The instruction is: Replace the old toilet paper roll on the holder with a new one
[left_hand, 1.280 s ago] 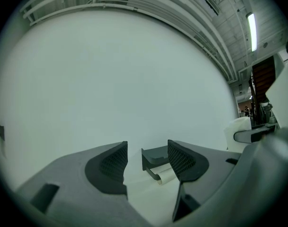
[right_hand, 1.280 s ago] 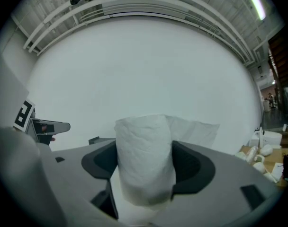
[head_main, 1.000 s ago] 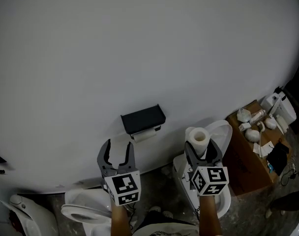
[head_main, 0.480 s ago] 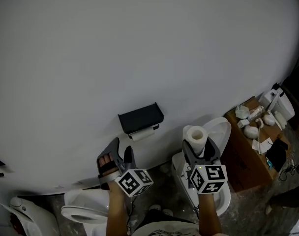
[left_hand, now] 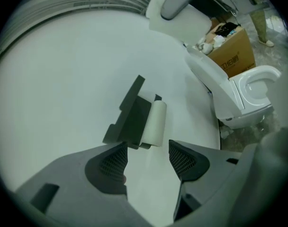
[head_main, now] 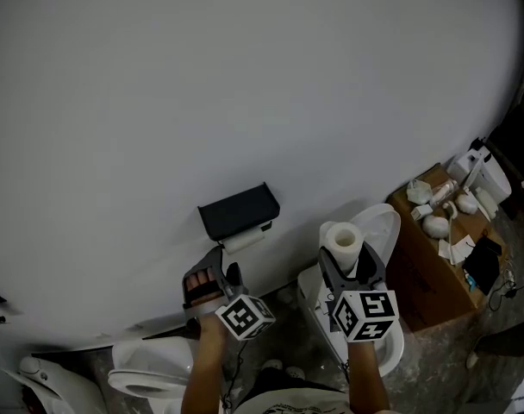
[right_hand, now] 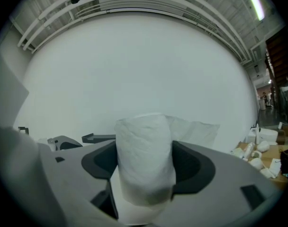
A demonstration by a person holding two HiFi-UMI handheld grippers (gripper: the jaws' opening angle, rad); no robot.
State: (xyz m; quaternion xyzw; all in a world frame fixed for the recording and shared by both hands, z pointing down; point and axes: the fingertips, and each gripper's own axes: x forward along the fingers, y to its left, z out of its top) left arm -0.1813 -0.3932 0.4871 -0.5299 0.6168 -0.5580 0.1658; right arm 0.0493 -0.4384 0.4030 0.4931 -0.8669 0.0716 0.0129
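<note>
A black paper holder [head_main: 239, 211] hangs on the white wall with a thin old roll [head_main: 244, 241] under its cover. My left gripper [head_main: 212, 274] sits just below it, rolled onto its side and open. In the left gripper view the holder [left_hand: 130, 115] and old roll [left_hand: 153, 123] lie just beyond the spread fingertips, and nothing is between them [left_hand: 146, 160]. My right gripper [head_main: 348, 261] is shut on a full white new roll [head_main: 342, 241], held upright to the right of the holder. That roll [right_hand: 145, 155] fills the space between the right jaws.
A white toilet [head_main: 378, 231] with its lid raised stands behind the right gripper. Another toilet [head_main: 146, 373] is at lower left. A cardboard box [head_main: 434, 270] with several small white items on top stands at the right.
The left gripper has rolled onto its side and sunk lower, now sitting under the holder. The right gripper and its roll have stayed in place.
</note>
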